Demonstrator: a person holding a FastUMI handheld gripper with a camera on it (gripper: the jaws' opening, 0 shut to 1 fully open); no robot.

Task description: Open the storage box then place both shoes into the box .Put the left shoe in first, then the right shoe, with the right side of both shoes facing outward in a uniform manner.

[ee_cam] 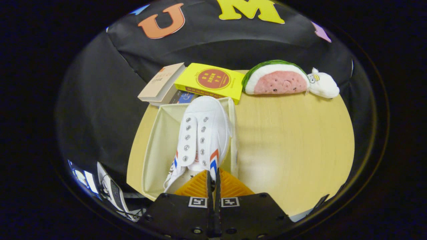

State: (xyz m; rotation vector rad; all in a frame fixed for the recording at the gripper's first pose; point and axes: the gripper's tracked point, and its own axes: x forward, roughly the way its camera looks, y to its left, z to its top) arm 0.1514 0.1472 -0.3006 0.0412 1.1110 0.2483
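White canvas, with red and blue stripes on its side, makes up the shoe [201, 133] at the centre of the frame. It sits in the right half of the open cream fabric storage box [156, 140], toe pointing toward the upper part of the frame and touching the box's far wall, laceless eyelets facing up. Its heel end meets the jaws [213, 176] at the lower centre: the 2 fingers are pressed almost together, with only a thin slit between them, and they appear to pinch the shoe's heel collar between their ribbed pads [195, 186], though the exact contact is hidden. The left half of the box shows bare lining.

The box rests on the left part of a pale wooden tabletop [293, 143]. Just beyond the box, in the upper centre, lies a yellow book [210, 81] with a red round mark, overlapping a darker book [183, 97]; a beige book [163, 83] leans to its left. In the upper right, a watermelon-slice plush [277, 80] lies on the tabletop, touching a small white plush [323, 86] at its right end.
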